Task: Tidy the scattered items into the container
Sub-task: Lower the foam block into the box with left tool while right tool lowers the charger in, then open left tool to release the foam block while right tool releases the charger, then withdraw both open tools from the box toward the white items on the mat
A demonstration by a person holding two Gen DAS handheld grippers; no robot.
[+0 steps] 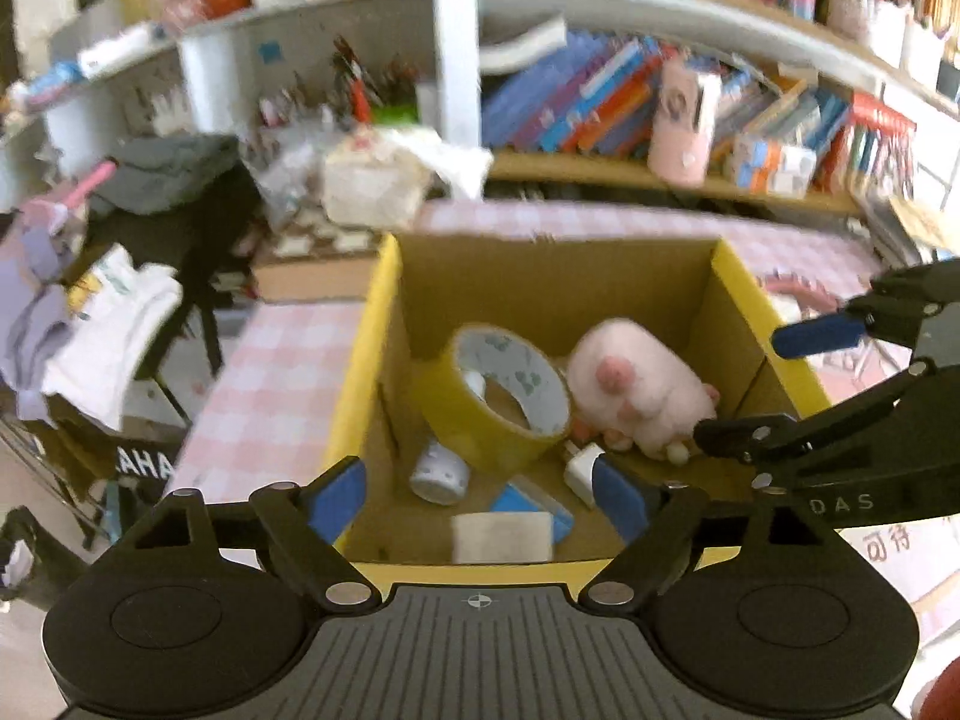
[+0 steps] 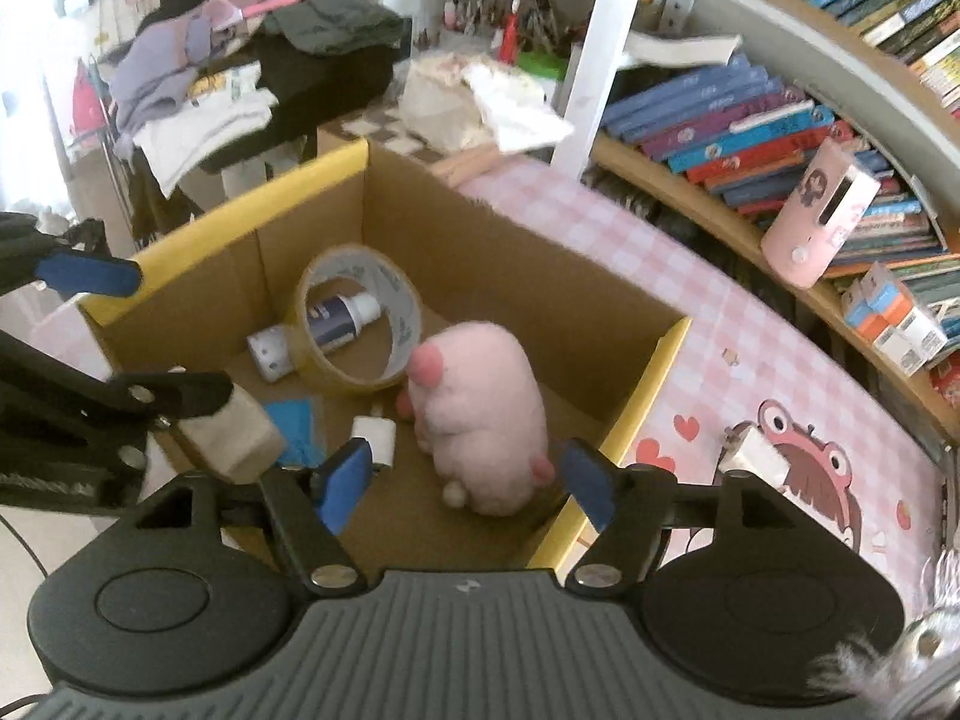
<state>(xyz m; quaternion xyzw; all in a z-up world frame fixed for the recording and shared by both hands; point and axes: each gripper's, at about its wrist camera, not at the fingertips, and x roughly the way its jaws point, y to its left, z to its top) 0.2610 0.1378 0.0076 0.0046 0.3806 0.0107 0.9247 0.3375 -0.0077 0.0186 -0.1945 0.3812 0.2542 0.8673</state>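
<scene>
An open cardboard box with yellow rims stands on the pink checked table. Inside lie a pink plush toy, a tape roll, a small patterned tube, a white charger, a blue packet and a bottle. A pale wooden block is in the air under the left gripper. My left gripper is open over the box's near edge. My right gripper is open above the plush.
A white item lies on the frog-print mat right of the box. A pink cylinder and books fill the shelf behind. A chair heaped with clothes stands at the far left.
</scene>
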